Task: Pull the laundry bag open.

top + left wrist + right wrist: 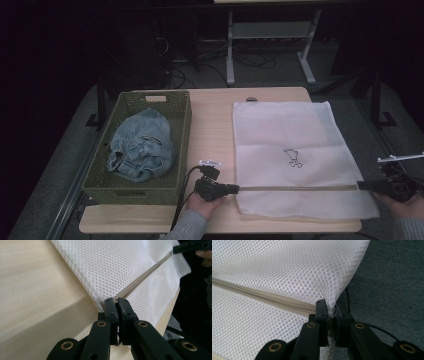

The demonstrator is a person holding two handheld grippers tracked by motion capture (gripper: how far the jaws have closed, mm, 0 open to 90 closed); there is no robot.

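While your left gripper [235, 189] and right gripper [361, 185] each pinch an end of the mesh bag [290, 145] at its zipper [298, 188], centre-right on the table [212, 125], jeans [141, 145] sit in the basket [181, 145] at left, unbagged; zipper apparently unopened.

Overhead view down the table [215, 115]; two close tool-mounted views sharing mesh bag [295, 150].

A green woven basket [181, 125] sits on the left of the wooden table [212, 115], holding crumpled blue jeans [142, 145]. Behind the table, cables [250, 60] lie on the grey floor beside white desk legs [230, 50].
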